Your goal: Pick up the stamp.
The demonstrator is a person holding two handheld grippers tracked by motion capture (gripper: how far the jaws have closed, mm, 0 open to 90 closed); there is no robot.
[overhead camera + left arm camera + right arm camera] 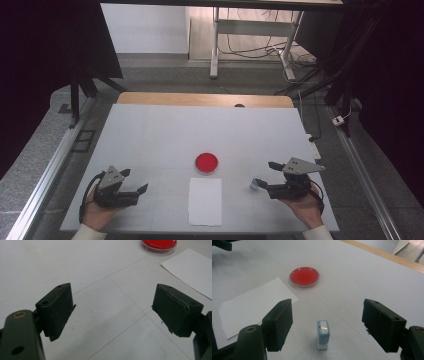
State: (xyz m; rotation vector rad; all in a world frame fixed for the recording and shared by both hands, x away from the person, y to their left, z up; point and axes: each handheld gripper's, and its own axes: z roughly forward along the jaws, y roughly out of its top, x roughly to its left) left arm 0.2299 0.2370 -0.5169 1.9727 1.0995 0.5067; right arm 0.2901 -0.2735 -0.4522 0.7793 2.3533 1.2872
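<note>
step: reaching for stamp | my R tongs wide open around it, no contact | L tongs open, idle | next: lower, close on its sides, go to pad

The left gripper, held in the person's left hand, sits low at the table's near left corner, jaws spread wide. The right gripper, in the right hand, sits near the table's near right corner, jaws likewise wide apart, pointing inward.

Grey floor, black curtains, metal-legged desk beyond the table.
</note>
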